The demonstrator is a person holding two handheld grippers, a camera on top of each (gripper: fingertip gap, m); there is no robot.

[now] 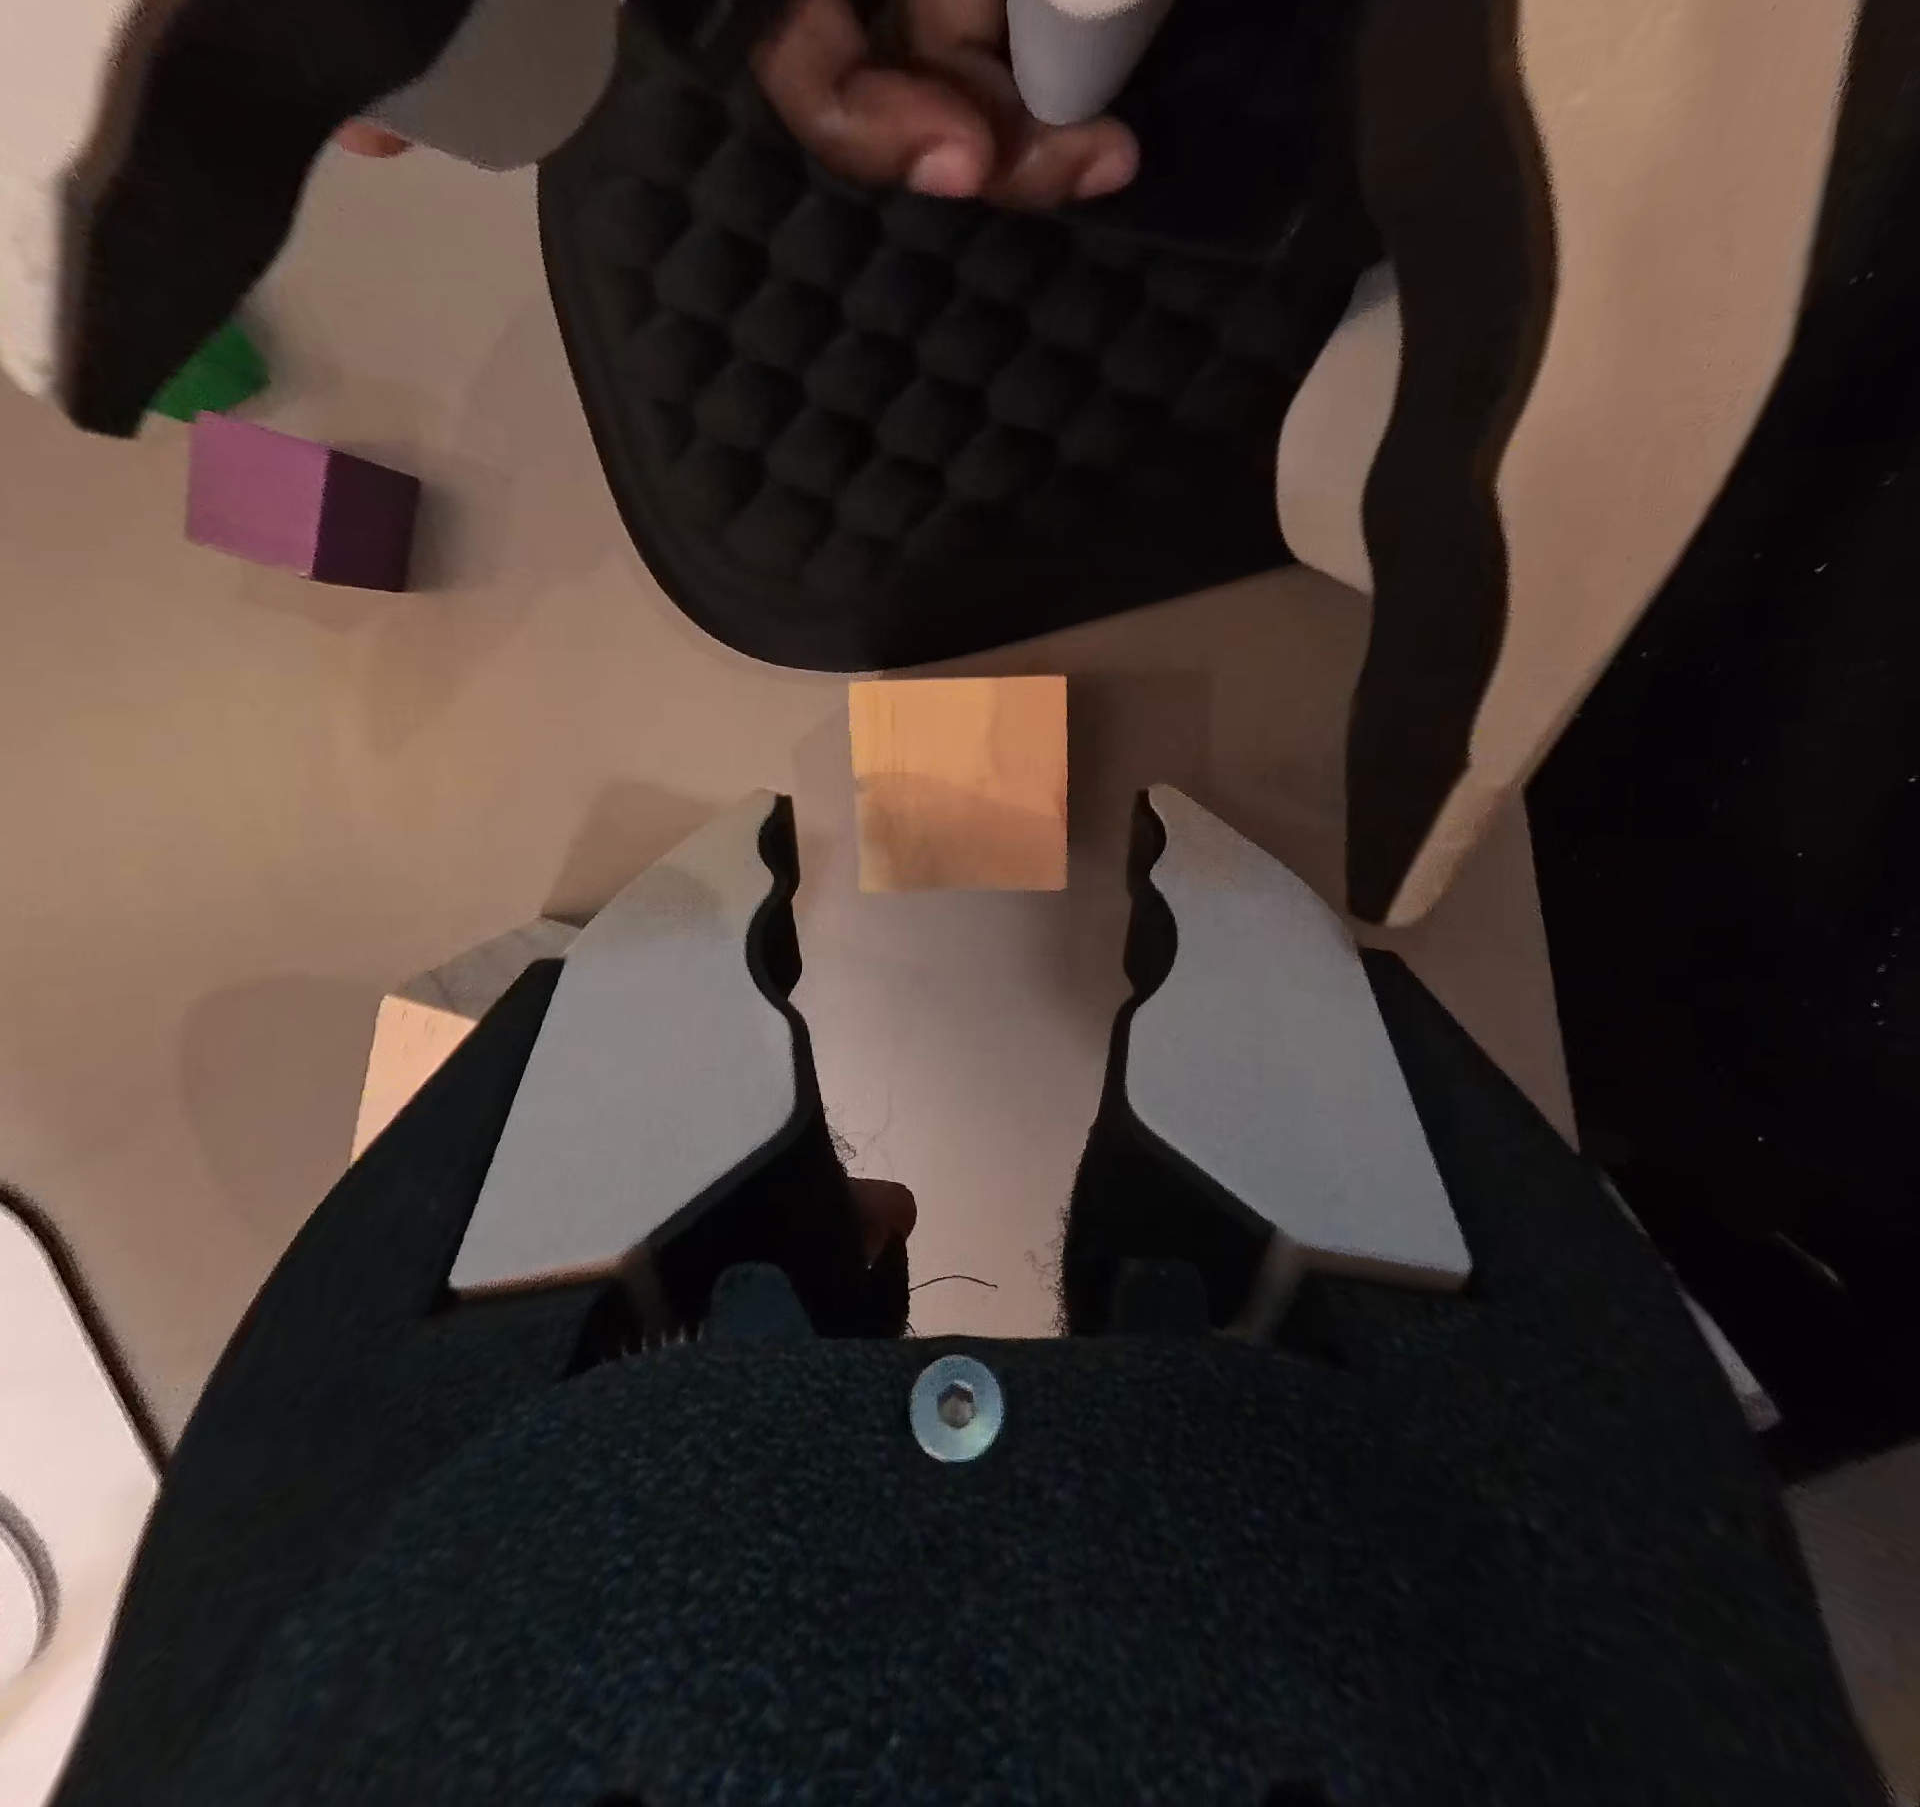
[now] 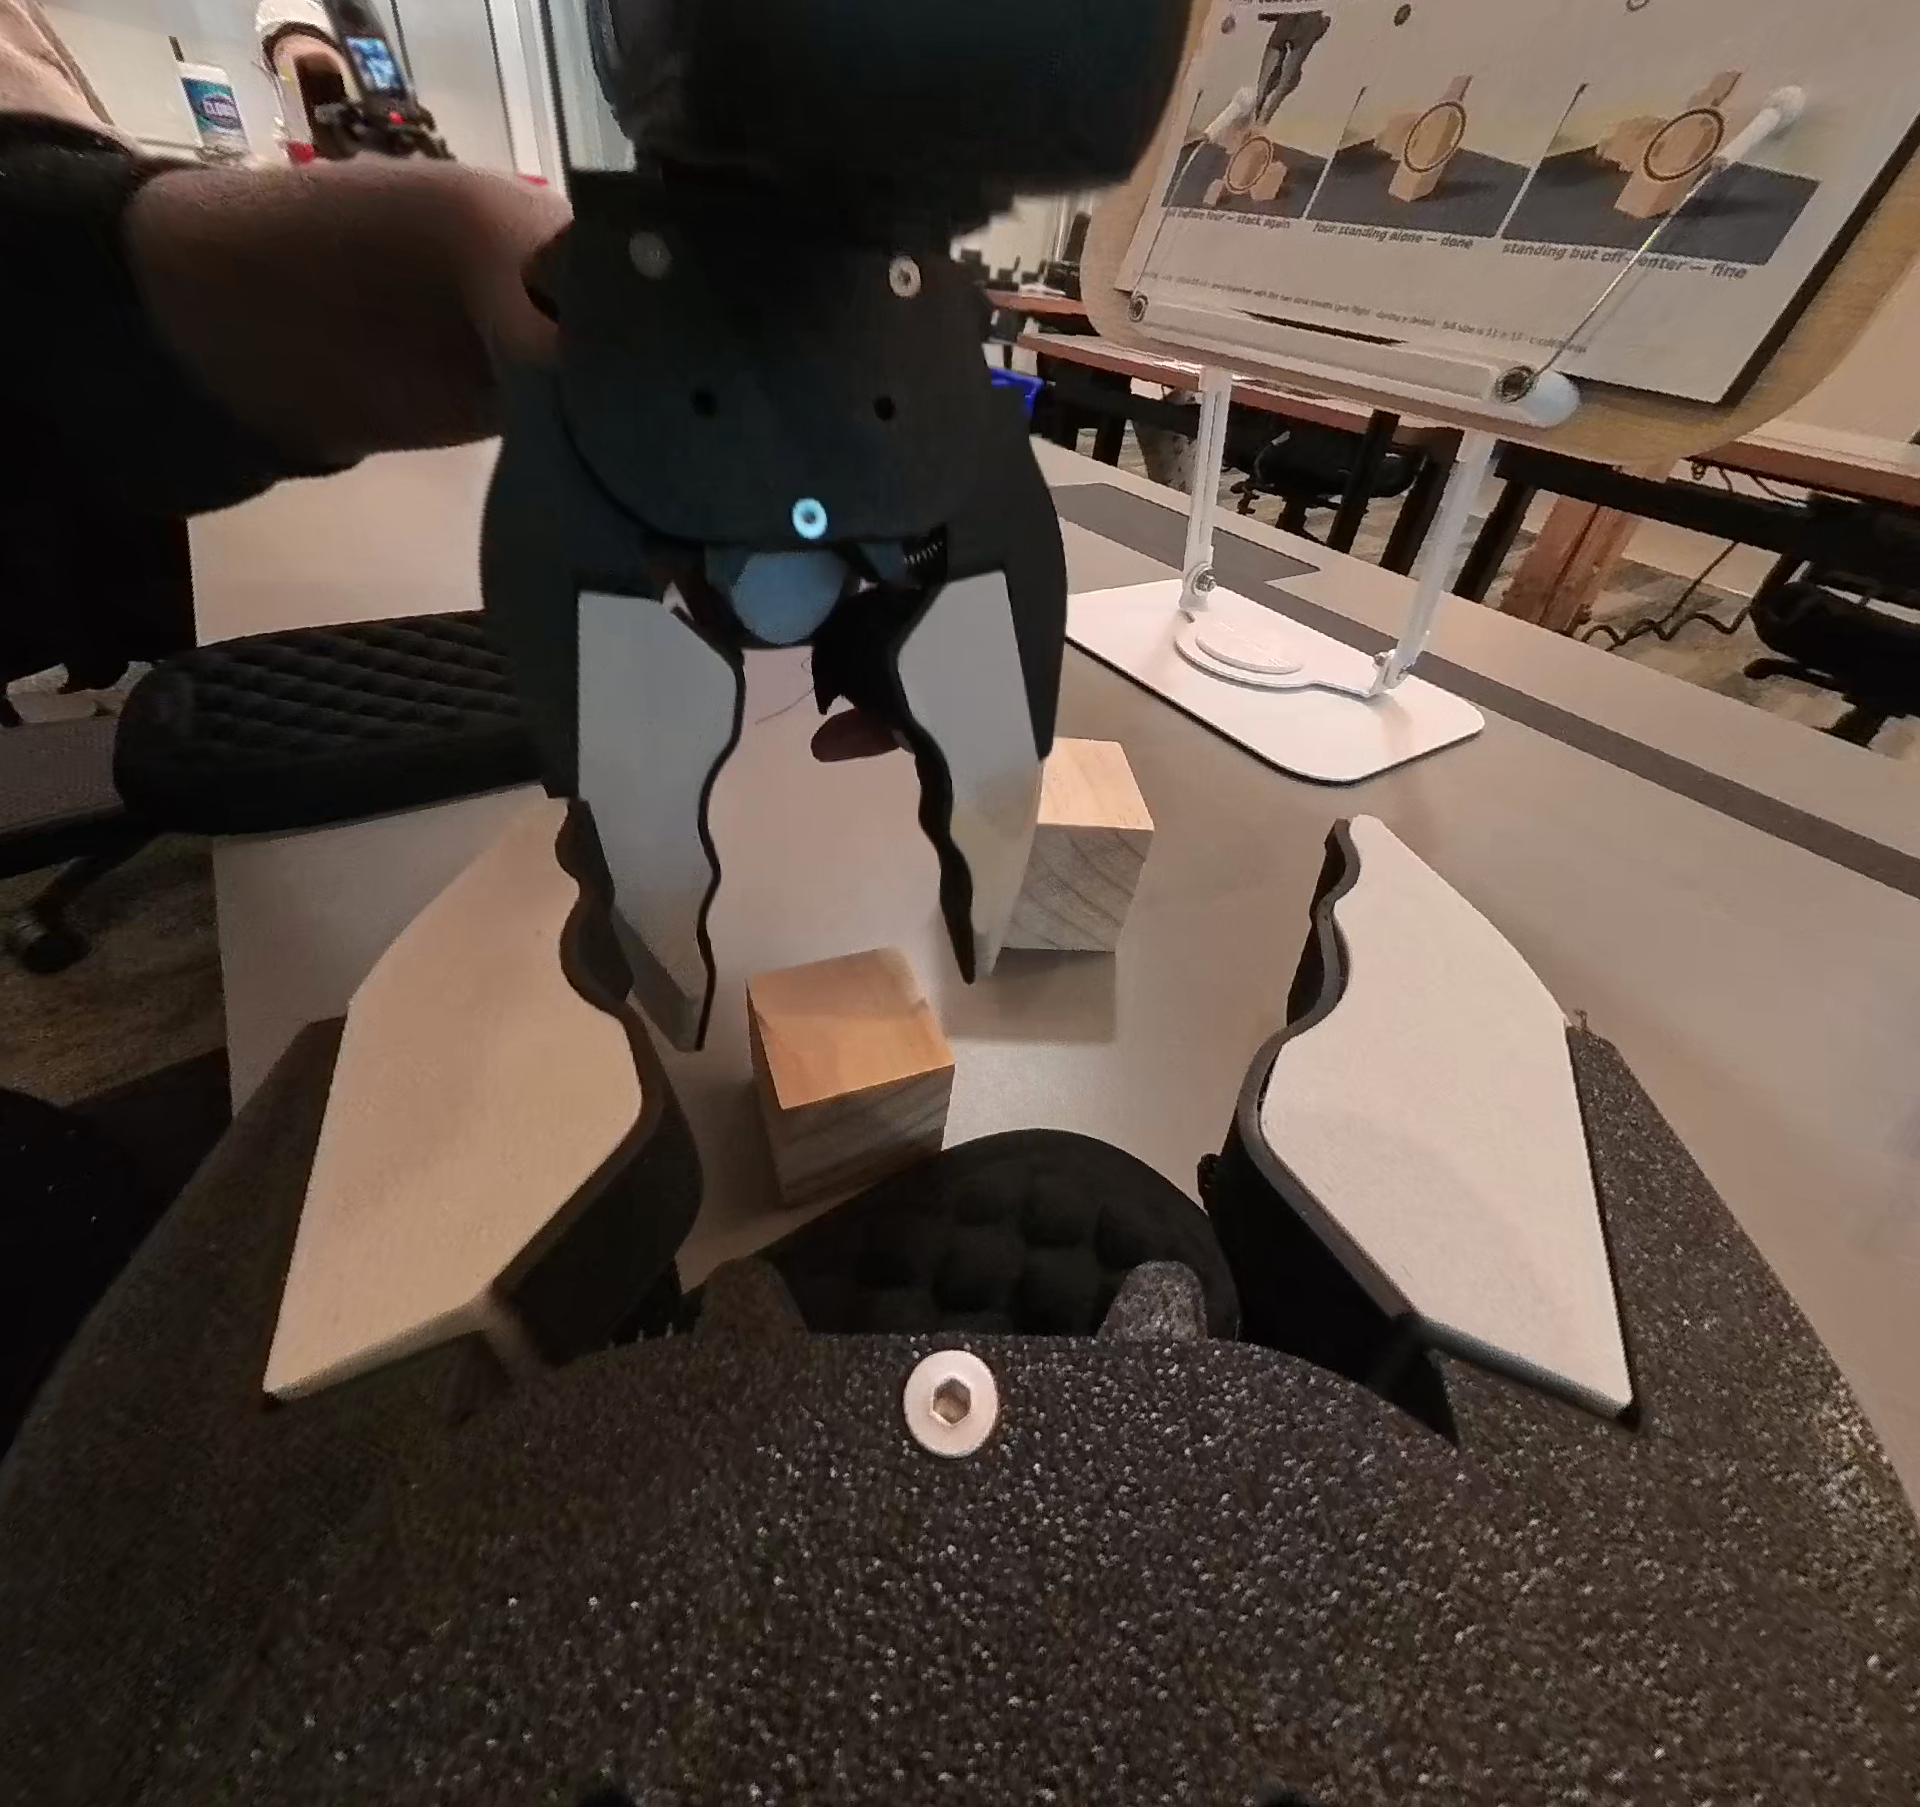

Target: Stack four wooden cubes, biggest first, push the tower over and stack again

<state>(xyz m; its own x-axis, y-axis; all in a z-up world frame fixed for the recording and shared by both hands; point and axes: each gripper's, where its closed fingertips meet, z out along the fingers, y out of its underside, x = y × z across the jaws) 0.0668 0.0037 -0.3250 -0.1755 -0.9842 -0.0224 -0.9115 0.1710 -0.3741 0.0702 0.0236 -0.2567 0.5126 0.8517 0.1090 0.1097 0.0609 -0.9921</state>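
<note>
Wooden cube (image 1: 958, 783) sat on the bench (image 1: 312, 770) just ahead of my left claw (image 1: 961, 822), whose fingers stood apart above it, neither touching it. My right claw (image 2: 956, 884) was spread wide with nothing in it, low over the bench edge near that cube. A larger wooden cube (image 2: 1086, 843) stood beside my left claw's finger, with purple (image 1: 301, 500) and green (image 1: 213, 370) cubes farther off.

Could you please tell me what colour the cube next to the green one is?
Purple cube, seen in the left wrist view.
</note>
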